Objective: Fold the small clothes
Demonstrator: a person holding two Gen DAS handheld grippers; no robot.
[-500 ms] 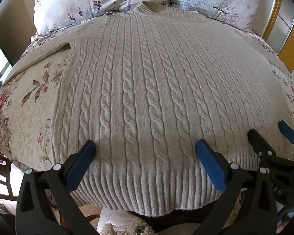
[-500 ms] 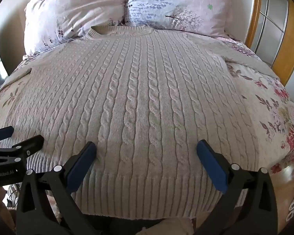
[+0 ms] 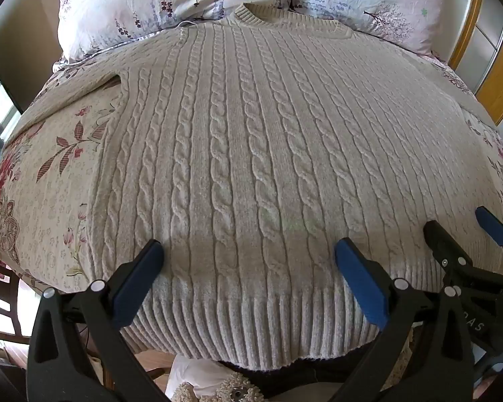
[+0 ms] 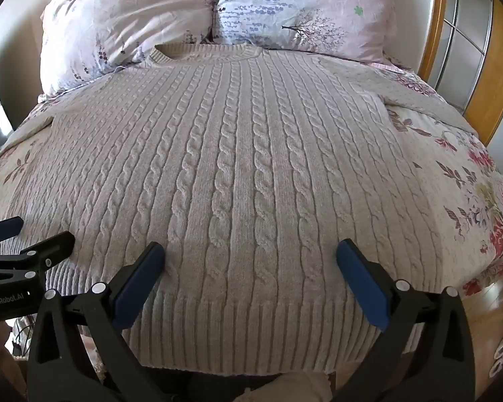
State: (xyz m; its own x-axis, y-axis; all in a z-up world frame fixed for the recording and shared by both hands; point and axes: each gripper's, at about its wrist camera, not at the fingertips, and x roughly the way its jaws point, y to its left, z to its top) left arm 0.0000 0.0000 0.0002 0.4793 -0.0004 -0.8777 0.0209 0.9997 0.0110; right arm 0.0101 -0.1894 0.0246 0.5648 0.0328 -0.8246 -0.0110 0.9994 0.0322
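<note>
1. The jaws of your left gripper (image 3: 248, 258) are wide open. They hold nothing. The blue pads (image 3: 137, 284) hang just above the near part of the sweater (image 3: 251, 140).
2. The jaws of your right gripper (image 4: 249, 258) are wide open too. They also hold nothing, and they hang over the same near part.
3. Both grippers point down at the sweater's ribbed hem (image 4: 251, 328), which lies at the near edge of the bed (image 3: 43, 201).
4. In the left wrist view you can see your right gripper at the right side. In the right wrist view your left gripper shows at the left side. They are side by side.
5. The sweater is cream with rope-like knit rows. It lies flat and spread out on the flowery bed cover, front up.
6. Its sleeves stretch out to the left and right.
7. The round collar (image 4: 206, 52) is at the far end, touching two pillows (image 4: 124, 23).
8. A wooden frame (image 4: 499, 77) stands far right of the bed.
</note>
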